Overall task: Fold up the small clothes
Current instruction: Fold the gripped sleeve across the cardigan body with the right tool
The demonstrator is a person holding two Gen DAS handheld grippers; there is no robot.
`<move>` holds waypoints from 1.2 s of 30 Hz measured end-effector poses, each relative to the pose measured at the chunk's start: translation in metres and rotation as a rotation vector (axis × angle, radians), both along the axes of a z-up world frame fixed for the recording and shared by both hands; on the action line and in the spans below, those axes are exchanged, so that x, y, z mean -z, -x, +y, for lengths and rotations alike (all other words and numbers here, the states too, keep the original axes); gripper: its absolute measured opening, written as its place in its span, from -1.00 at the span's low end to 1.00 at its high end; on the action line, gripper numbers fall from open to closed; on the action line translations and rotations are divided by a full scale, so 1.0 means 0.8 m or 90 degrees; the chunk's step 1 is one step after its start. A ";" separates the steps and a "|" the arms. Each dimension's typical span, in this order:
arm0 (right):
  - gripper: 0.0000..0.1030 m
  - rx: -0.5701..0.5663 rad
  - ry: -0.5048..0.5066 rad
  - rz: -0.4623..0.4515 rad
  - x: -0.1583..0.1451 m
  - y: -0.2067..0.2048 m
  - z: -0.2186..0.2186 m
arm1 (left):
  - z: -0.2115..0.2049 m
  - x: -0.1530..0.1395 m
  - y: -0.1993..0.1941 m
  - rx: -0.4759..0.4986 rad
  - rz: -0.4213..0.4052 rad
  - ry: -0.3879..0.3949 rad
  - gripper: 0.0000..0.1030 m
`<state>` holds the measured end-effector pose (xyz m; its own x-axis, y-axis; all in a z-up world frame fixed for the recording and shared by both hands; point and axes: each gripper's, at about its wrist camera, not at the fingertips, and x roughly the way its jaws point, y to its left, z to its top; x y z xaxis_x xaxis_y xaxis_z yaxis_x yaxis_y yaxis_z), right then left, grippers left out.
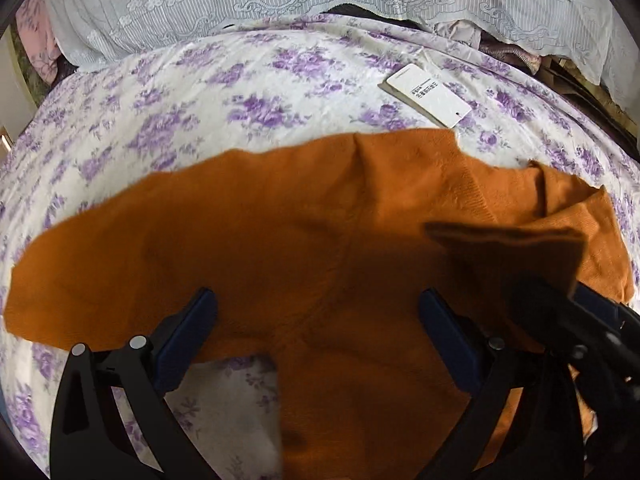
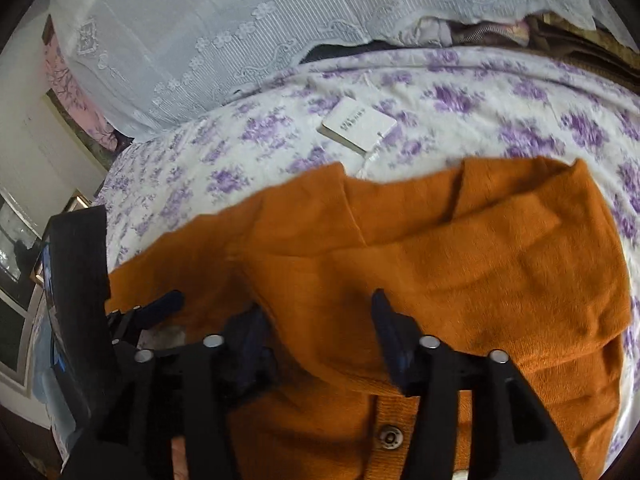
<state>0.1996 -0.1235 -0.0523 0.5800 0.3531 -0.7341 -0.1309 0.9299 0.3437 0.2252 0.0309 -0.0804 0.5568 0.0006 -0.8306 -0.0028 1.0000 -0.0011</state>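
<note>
While both sets of jaws stand apart, gripping nothing, the rust-orange knitted cardigan [image 1: 304, 240] lies beneath them on the bed's floral sheet [image 1: 200, 92]; pinch one edge only (avoid the sheet) and fold evenly.

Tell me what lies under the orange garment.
The orange garment lies on a white sheet with purple flowers, which shows all around it. A white tag lies on the sheet beyond it. Whatever sits directly beneath the garment is covered.

Garment [image 1: 280, 248] spread on bedsheet [image 1: 200, 92]; tag [image 1: 430, 94] behind it, apart
</note>
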 end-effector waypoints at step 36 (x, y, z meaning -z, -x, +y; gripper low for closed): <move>-1.00 0.185 -0.028 0.049 0.045 -0.054 -0.227 | -0.044 0.020 -0.016 0.062 0.015 -0.044 0.92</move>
